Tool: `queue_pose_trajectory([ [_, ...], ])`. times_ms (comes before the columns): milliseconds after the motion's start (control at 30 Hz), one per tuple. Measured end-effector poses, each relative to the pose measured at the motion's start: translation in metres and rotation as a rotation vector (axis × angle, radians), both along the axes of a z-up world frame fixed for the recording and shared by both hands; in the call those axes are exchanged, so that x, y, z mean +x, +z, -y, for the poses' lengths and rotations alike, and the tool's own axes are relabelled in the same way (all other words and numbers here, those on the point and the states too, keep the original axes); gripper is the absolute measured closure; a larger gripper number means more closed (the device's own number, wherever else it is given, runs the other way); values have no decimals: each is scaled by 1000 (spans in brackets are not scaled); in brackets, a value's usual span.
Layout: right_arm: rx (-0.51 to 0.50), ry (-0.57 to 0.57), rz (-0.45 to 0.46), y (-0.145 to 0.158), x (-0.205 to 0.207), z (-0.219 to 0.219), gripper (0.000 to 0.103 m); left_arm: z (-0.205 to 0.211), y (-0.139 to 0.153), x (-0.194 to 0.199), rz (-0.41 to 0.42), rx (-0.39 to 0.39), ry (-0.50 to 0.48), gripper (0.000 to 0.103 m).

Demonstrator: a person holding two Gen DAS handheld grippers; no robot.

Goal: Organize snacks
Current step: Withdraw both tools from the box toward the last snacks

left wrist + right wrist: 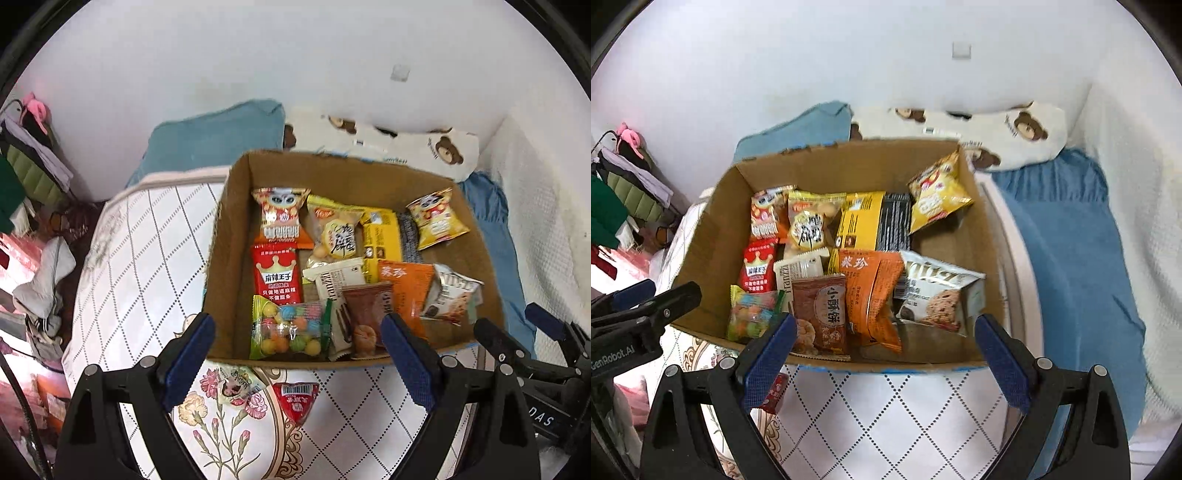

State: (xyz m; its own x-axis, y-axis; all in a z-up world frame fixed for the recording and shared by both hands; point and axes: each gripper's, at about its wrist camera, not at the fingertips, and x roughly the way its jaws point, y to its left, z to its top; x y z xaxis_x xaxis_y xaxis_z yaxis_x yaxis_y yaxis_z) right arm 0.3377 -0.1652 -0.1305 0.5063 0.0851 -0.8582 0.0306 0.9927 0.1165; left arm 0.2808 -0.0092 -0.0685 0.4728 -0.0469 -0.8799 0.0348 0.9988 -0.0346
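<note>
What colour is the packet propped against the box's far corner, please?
Yellow packet with red-and-white print, clearest in the right wrist view.

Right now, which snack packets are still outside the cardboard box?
Two lie on the quilted mattress in front of the brown cardboard box: the red triangular packet and the small pale wrapper beside it. All others are inside.

occluded: red packet [774,393] (behind gripper finger) | blurred: pillow [1015,127]

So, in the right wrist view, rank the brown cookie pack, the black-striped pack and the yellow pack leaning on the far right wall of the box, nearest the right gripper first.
1. Brown cookie pack, at the box's near wall, just past the right gripper.
2. Black-striped pack, mid-box.
3. Yellow pack, far right corner, propped against the wall.
</note>
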Motion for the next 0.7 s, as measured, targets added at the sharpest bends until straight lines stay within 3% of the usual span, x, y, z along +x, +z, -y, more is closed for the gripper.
queue_pose_trajectory([
  [400, 0, -7, 150, 64, -71, 6, 4, 7, 56, -64, 152, -27, -23, 11],
  [700, 15, -17, 216, 92, -108, 5, 4, 6, 73, -90, 203, -32, -35, 11],
])
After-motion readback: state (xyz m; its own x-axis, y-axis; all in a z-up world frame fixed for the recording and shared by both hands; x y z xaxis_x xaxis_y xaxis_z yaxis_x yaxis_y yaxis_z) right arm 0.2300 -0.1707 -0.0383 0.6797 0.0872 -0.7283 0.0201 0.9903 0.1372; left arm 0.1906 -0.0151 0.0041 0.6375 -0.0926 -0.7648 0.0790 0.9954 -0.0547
